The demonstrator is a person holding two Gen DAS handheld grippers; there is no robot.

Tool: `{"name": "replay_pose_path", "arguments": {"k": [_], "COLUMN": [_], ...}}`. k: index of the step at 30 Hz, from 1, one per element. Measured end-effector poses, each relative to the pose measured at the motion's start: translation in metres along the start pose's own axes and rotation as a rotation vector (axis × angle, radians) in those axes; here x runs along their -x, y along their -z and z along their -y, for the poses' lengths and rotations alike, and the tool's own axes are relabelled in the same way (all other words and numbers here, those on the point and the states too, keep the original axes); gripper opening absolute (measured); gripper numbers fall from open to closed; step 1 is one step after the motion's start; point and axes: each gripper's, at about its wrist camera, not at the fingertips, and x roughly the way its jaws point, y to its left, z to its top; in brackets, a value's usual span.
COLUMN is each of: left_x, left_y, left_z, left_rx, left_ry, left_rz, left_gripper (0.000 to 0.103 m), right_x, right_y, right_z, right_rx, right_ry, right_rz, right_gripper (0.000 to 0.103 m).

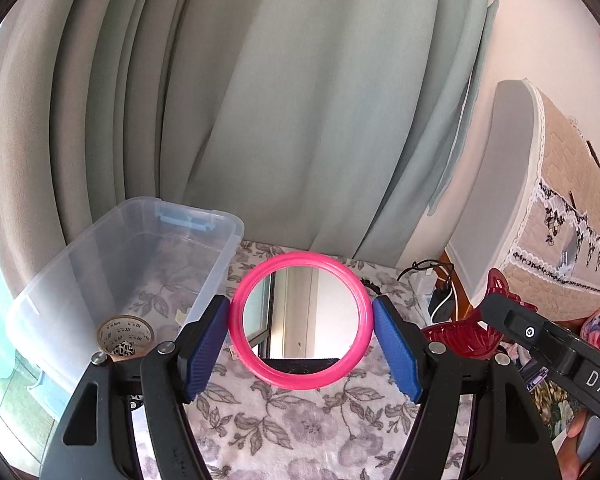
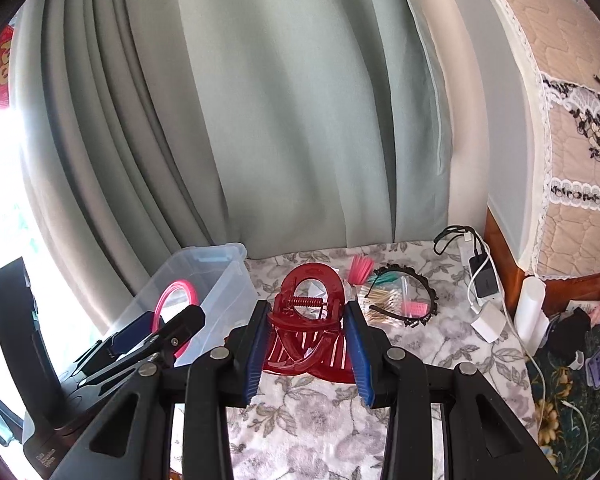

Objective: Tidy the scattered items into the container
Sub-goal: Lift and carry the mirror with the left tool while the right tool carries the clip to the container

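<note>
- Mirror (image 1: 300, 322) first: the left gripper (image 1: 300, 340) is pinching the pink-rimmed round mirror by its rim, one blue pad on each side, and it hangs just right of the clear container (image 1: 140, 248), clear of the floral cloth on the bench (image 1: 300, 432).
- Right gripper (image 2: 308, 340) is pinching a dark red hair claw (image 2: 312, 312) between its pads, further right of the container than the mirror.
- My take on doing this well: bring the mirror over the container's open top before letting go, and lower it in rather than dropping it, since it's glass. Keep the grip square on the rim so it doesn't pivot out.
- Two loaded grippers side by side could bump, so I'd go one at a time, mirror first because it's nearer.
- Head count: one container, one mirror, one hair claw, one tape roll (image 1: 125, 338) already inside the container.
- Still on the bench, well right of the container: one black headband (image 2: 412, 296), and one bag of cotton swabs (image 2: 384, 300).
</note>
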Motion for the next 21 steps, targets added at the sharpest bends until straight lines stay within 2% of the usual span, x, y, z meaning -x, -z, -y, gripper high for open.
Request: {"name": "replay_pose_path", "arguments": {"k": [7, 21], "left_x": [0.022, 0.042], "left_y": [-0.003, 0.001], "left_z": [-0.022, -0.087], "left_rx": [0.041, 0.172], "left_ry": [-0.009, -0.076], "left_rz": [0.04, 0.078], "left_gripper": [0.074, 0.074], "right_x": [0.009, -0.004], "right_y": [-0.002, 0.004], "right_z": [-0.032, -0.094], "right_rx": [0.057, 0.167], "right_ry": [-0.024, -0.09], "right_rz": [0.017, -0.006], "right_gripper": [0.04, 0.04]}}
